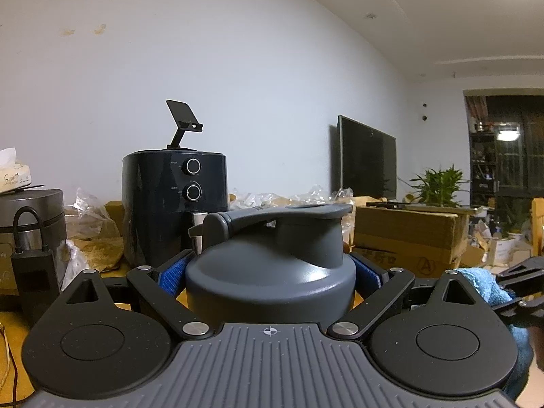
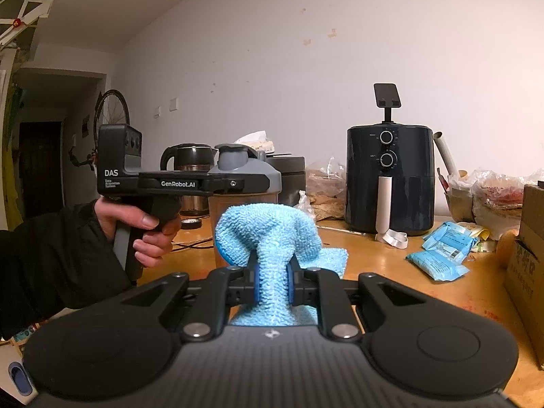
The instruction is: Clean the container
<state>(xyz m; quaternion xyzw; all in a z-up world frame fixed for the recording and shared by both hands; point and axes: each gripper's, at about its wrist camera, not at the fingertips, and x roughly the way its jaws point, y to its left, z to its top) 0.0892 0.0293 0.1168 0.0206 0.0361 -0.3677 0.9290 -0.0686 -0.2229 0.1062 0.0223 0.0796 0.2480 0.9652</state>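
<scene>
A shaker bottle with a grey flip-top lid [image 1: 268,272] stands upright between the blue pads [image 1: 171,277] of my left gripper [image 1: 270,273], which is shut on it just under the lid. The right wrist view shows that same gripper [image 2: 204,183] from the side, held level by a hand [image 2: 142,224], with the bottle [image 2: 244,173] and its brownish translucent body above the wooden table [image 2: 391,272]. My right gripper [image 2: 272,280] is shut on a bunched light-blue cloth [image 2: 268,231], whose top puffs up right in front of the bottle's body. In the left wrist view the cloth [image 1: 482,282] shows at the far right.
A dark air fryer [image 2: 389,180] stands at the back of the table, with a kettle [image 2: 190,159] behind the bottle. Blue packets [image 2: 438,261] lie to the right near a cardboard box [image 2: 527,265]. Plastic bags [image 2: 326,187], a second cardboard box [image 1: 404,238] and a plant [image 1: 438,183] crowd the back.
</scene>
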